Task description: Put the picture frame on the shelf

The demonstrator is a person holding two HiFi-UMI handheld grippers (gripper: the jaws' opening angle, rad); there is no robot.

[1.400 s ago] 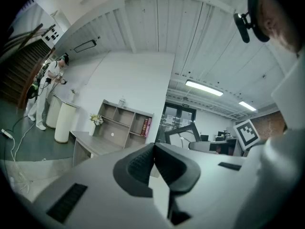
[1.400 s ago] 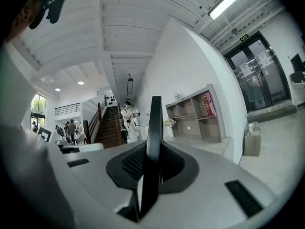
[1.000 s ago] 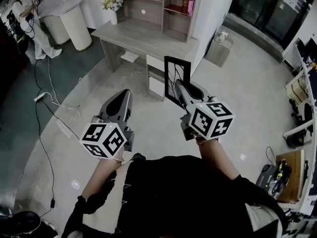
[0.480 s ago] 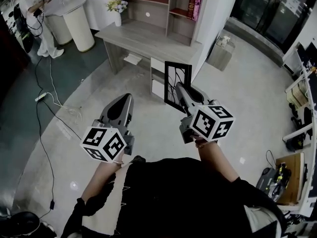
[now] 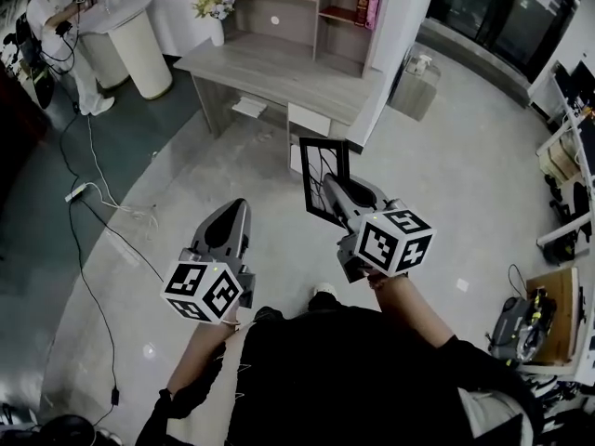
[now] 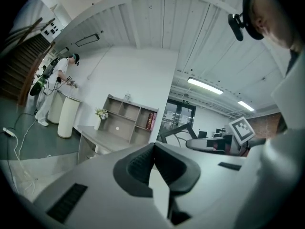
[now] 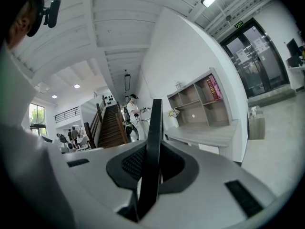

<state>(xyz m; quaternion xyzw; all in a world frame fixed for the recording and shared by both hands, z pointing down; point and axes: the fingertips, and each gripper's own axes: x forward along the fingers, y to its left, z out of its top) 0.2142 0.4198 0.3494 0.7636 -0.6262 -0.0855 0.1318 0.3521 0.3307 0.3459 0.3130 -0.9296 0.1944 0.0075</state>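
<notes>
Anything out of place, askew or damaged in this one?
Nothing damaged or spilled. The picture frame is held upright, clamped by its edge in the right tool; the left tool is shut and empty. Only untidy spot: a power strip lying loose on the floor at far left.

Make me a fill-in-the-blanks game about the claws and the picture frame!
1. The right claw is shut on the picture frame, whose border is coloured ____.
2. The left claw is shut and holds ____.
3. On the desk, the flowers stand in a white ____.

Missing words: black; nothing; vase.
</notes>
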